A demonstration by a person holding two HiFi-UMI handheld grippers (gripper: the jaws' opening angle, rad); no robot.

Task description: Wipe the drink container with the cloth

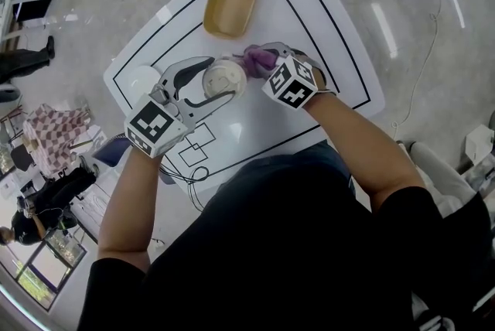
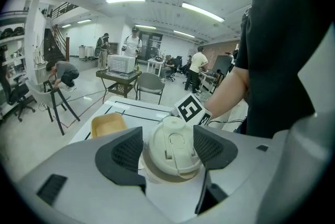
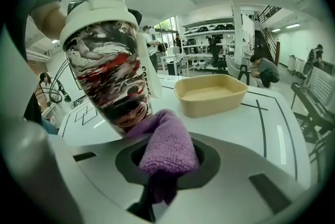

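The drink container [image 3: 110,66] is a tall cup with a red, black and white print and a white lid [image 2: 172,147]. It stands tilted above the white table, and my left gripper [image 2: 170,150] is shut on it just below the lid, a dark pad on each side. In the head view the cup's lid [image 1: 223,79] shows between the left gripper [image 1: 203,82] and the right one. My right gripper [image 3: 165,157] is shut on a bunched purple cloth [image 3: 165,142], and the cloth [image 1: 259,57] presses against the cup's lower side.
A tan shallow tray [image 1: 230,5] sits on the far part of the white table [image 1: 325,35], beyond the cup. A small white round dish [image 1: 142,80] lies at the table's left edge. Chairs, people and shelving stand on the floor around.
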